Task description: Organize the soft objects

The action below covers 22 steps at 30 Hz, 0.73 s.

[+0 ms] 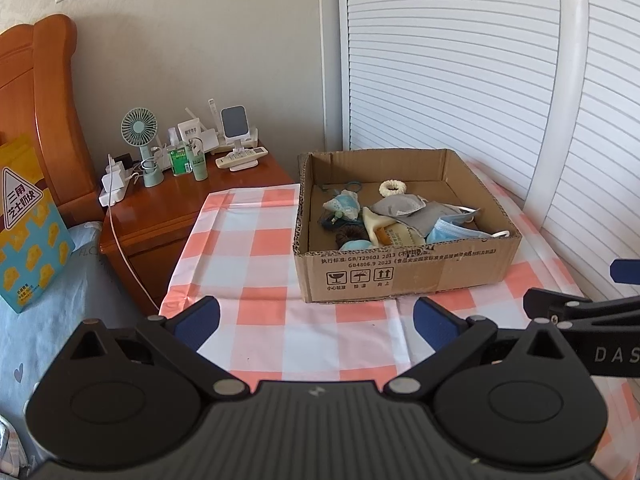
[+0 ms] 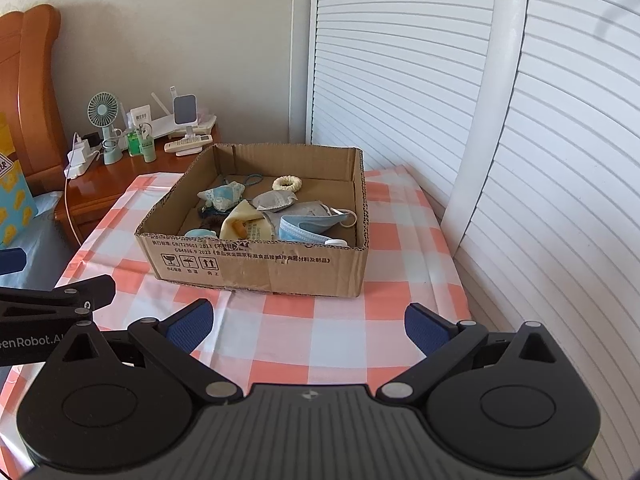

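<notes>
While the soft things are lying heaped inside the cardboard box (image 1: 404, 272), you are holding both grippers back from it, over the checked tablecloth (image 1: 256, 248). Within the box, a cream scrunchie (image 1: 392, 188) is sitting alone toward the far wall, a grey mask (image 1: 400, 205) is resting in the middle, and a blue mask (image 1: 456, 231) is lying against the near right side with its ear loop curling at the box wall. A pale blue cloth bundle (image 1: 345, 205) is lying at the left of the pile, and a yellowish pouch (image 1: 384, 232) is leaning between it and the masks.

Your left gripper (image 1: 316, 322) is hanging spread wide, its blue pads (image 1: 198, 322) well apart and gripping nothing, hovering above the tablecloth just short of the box's near wall. Your right gripper (image 2: 309, 322) is likewise gaping wide and empty, pads (image 2: 426, 330) touching neither cloth nor box. The two grippers are sitting side by side, each showing at the edge of the other's view.

Beyond the table, a wooden nightstand (image 1: 168, 208) is carrying a small green fan (image 1: 139, 128), and white slatted doors (image 1: 460, 60) are standing behind the box.
</notes>
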Tool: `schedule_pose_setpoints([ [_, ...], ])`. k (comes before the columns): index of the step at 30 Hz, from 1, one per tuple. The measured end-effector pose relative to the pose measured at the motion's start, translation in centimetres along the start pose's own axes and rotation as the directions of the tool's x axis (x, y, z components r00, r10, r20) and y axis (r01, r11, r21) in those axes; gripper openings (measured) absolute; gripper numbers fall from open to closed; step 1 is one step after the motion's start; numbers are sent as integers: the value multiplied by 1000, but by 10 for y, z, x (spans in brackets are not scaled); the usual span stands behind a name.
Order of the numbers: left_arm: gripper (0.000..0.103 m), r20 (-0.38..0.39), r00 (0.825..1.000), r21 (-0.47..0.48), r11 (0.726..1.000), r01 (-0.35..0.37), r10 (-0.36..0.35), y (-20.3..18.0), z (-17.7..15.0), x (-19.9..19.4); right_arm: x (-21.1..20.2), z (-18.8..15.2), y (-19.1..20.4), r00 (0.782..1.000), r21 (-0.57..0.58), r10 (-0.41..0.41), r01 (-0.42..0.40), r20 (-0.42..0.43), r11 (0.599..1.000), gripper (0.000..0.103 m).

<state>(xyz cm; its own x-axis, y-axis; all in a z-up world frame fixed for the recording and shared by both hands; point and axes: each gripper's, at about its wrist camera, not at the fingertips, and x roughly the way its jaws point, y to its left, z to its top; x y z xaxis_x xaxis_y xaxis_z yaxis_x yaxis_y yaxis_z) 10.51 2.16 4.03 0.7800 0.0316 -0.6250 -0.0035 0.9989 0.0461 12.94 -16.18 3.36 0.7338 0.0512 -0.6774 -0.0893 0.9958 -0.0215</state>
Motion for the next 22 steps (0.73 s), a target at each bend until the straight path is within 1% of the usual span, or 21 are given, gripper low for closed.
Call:
schedule_pose_setpoints([
  [22,102,-10,1000,-2,1000,0,0,-3,-1,2,0,-1,-2,1000,6,-7,7,1,1000,103],
])
